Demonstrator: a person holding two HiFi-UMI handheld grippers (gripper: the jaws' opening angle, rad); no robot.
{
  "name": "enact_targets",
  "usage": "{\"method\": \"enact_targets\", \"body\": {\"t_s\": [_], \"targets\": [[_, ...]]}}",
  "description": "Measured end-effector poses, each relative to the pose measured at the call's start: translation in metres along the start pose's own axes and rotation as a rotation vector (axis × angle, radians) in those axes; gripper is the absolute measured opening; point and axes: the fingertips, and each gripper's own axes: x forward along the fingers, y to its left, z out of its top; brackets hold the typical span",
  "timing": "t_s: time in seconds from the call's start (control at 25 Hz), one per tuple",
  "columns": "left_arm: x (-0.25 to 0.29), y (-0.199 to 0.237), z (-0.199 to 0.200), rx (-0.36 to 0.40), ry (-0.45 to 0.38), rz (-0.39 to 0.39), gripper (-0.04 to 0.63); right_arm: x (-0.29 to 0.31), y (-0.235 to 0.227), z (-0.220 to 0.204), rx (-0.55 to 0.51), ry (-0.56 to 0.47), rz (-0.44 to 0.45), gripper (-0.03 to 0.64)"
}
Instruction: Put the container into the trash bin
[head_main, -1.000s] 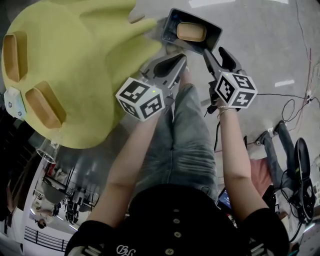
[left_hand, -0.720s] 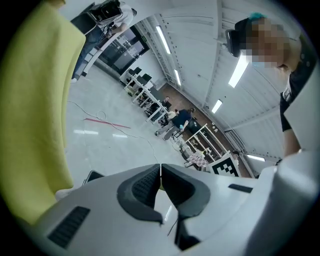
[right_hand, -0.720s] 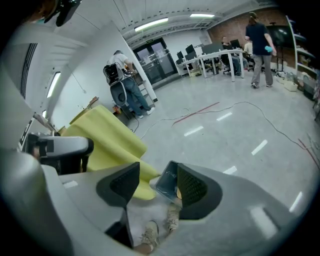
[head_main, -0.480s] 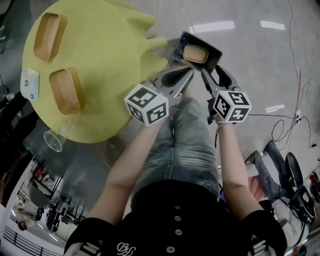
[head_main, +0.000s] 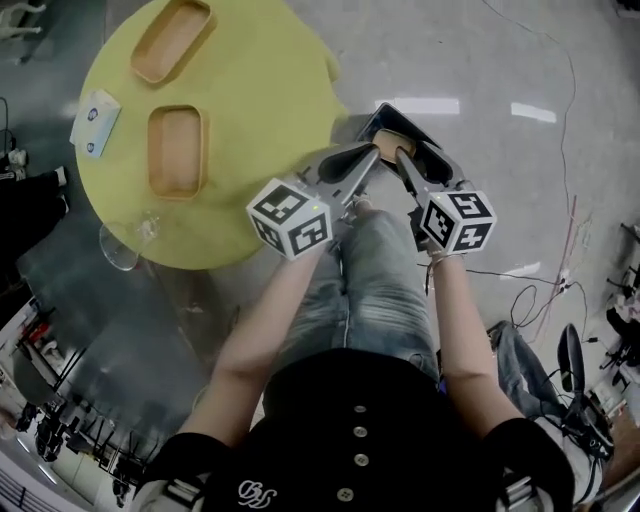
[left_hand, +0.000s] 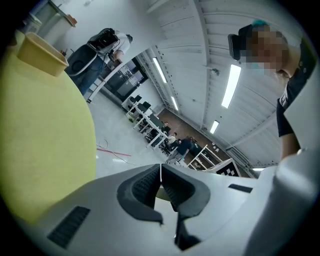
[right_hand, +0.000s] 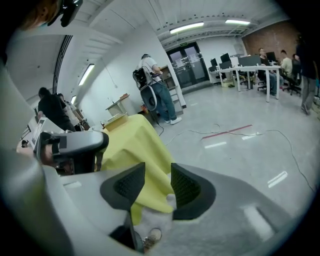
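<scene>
A dark trash bin (head_main: 443, 160) stands on the floor beside the round yellow table (head_main: 270, 120). Inside it lies a wooden container (head_main: 387, 146), partly hidden by my fingertips. Both grippers hang above the bin. The left gripper (head_main: 372, 152) (left_hand: 160, 167) is shut, pads together with nothing between them. The right gripper (head_main: 402, 158) (right_hand: 157, 172) has its jaws apart and closing, with nothing between them. Two more wooden containers (head_main: 172, 40) (head_main: 177, 150) rest on the table; one of them (left_hand: 42, 52) shows in the left gripper view.
A drinking glass (head_main: 125, 240) and a small white-and-blue pack (head_main: 95, 122) sit near the table's left edge. Cables (head_main: 560, 200) trail over the grey floor at right. People stand and sit at desks (right_hand: 255, 57) far off. The yellow tablecloth (right_hand: 135, 140) hangs close to the right gripper.
Both grippers have risen above the bin, which now looks smaller and farther below. The right jaws have narrowed. The container stays in the bin.
</scene>
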Motion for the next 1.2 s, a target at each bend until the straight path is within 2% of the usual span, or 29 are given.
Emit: {"method": "enact_targets", "body": {"t_s": [0.16,0.4,0.72,1.0,1.2], "targets": [[-0.022,0.0,0.023,0.009,-0.066,0.032,0.017,0.003,0.027,0.025,-0.097,0.003,0.046,0.136],[-0.061,0.004,0.045,-0.001,-0.166,0.094,0.017,0.011,0.07,0.057,-0.216,-0.015,0.106,0.023],[-0.135,0.017,0.071,0.006,-0.296,0.256,0.017,0.029,0.151,0.086,-0.343,-0.02,0.263,0.005],[-0.197,0.038,0.086,0.134,-0.29,0.489,0.017,0.05,0.212,0.084,-0.404,0.002,0.404,0.005],[-0.219,0.048,0.092,0.189,-0.265,0.55,0.017,0.062,0.247,0.068,-0.426,0.043,0.486,0.005]]}}
